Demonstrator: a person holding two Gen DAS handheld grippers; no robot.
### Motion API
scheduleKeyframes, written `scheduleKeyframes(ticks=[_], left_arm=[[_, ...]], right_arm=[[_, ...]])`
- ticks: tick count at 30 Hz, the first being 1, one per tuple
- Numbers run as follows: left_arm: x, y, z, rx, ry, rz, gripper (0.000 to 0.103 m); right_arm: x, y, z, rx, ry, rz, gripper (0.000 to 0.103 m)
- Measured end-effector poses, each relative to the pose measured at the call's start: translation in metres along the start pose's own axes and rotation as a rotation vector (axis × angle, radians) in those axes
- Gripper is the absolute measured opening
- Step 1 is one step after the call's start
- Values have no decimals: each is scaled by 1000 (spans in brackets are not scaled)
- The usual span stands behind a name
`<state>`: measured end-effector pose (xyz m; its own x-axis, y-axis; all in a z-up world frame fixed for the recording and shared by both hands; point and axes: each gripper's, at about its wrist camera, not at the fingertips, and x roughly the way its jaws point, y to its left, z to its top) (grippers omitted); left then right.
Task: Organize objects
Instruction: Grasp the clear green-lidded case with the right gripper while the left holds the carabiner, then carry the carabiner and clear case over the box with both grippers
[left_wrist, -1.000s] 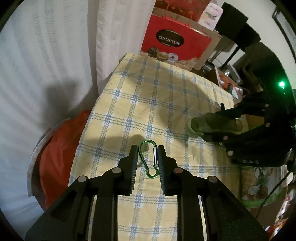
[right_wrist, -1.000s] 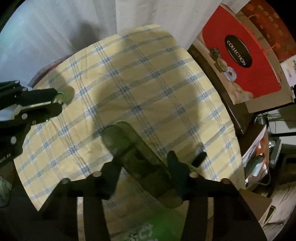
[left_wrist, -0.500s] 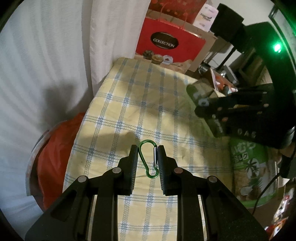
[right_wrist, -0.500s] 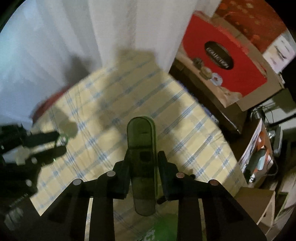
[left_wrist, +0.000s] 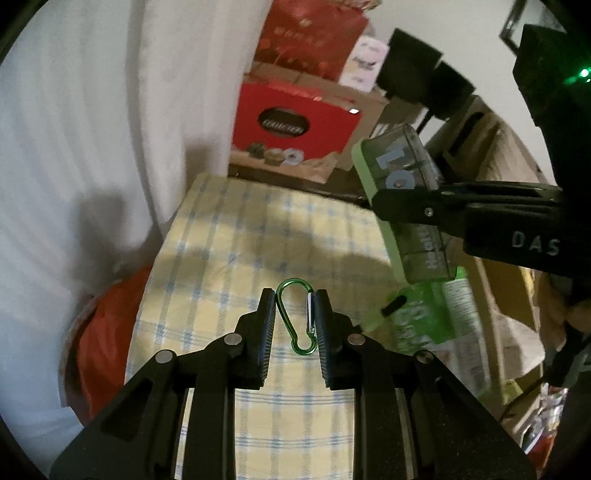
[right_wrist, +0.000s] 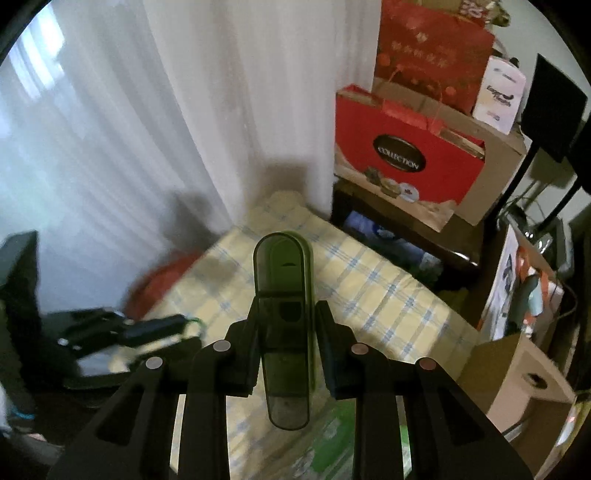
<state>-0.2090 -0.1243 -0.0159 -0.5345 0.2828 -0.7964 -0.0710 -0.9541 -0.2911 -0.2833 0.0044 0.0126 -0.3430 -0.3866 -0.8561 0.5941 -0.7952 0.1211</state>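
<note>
Left tool (left_wrist: 295, 321) pinches a green carabiner (left_wrist: 297, 317) between its pads, low centre of the left wrist view, held in the air above the counter (left_wrist: 229, 266) with the yellow-and-blue checked cloth. Carabiner upright, narrow end down, silver gate against the right pad.

Right tool (right_wrist: 286, 332) is clamped on a long smoky-green plastic case (right_wrist: 284, 317), centre of the right wrist view. Case stands up along the fingers, rounded top poking above the fingertips, lower end hanging below them. In the left wrist view the same case (left_wrist: 406, 199) shows at upper right, tilted, light green edge on its left side, white lettering on its clear face, black finger across its middle. Case is off the counter, in the air.

Left tool also shows blurred at lower left of the right wrist view (right_wrist: 162, 328).

Background: white curtain (right_wrist: 129, 129) upper left, red gift bag (right_wrist: 406, 155) marked COLLECTION at upper right behind the counter, cardboard box (right_wrist: 495, 177) beside it. Green printed package (left_wrist: 424, 317) sits just right of the left tool, at the counter edge. Something orange-red (left_wrist: 107, 325) lies lower left beside the counter.
</note>
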Motion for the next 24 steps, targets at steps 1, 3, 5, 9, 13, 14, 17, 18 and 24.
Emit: scheduleKeyframes(ticks=[1, 3, 5, 9, 13, 14, 17, 18, 24], left_arm=[[-5, -4, 2, 7, -6, -6, 19], [-14, -13, 5, 20, -18, -19, 19], [-23, -22, 7, 36, -29, -34, 19], [-37, -45, 12, 67, -45, -70, 19], [-47, -72, 15, 95, -50, -125, 20], [-48, -79, 15, 105, -51, -130, 19], [-48, -107, 17, 145, -51, -149, 19], [-48, -118, 17, 158, -49, -161, 19], [-37, -170, 13, 224, -26, -207, 19]], right_arm=[[-9, 0, 0, 10, -12, 2, 27], [-24, -2, -2, 29, -27, -2, 27], [-43, -6, -5, 64, -42, 4, 27], [-80, -18, -15, 104, -75, -6, 27], [-108, -36, -33, 142, -85, -33, 27], [-113, -43, -38, 158, -83, -39, 27], [-129, -62, -56, 206, -79, -64, 27], [-134, -68, -62, 220, -80, -77, 27], [-161, -110, -98, 318, -73, -120, 27]])
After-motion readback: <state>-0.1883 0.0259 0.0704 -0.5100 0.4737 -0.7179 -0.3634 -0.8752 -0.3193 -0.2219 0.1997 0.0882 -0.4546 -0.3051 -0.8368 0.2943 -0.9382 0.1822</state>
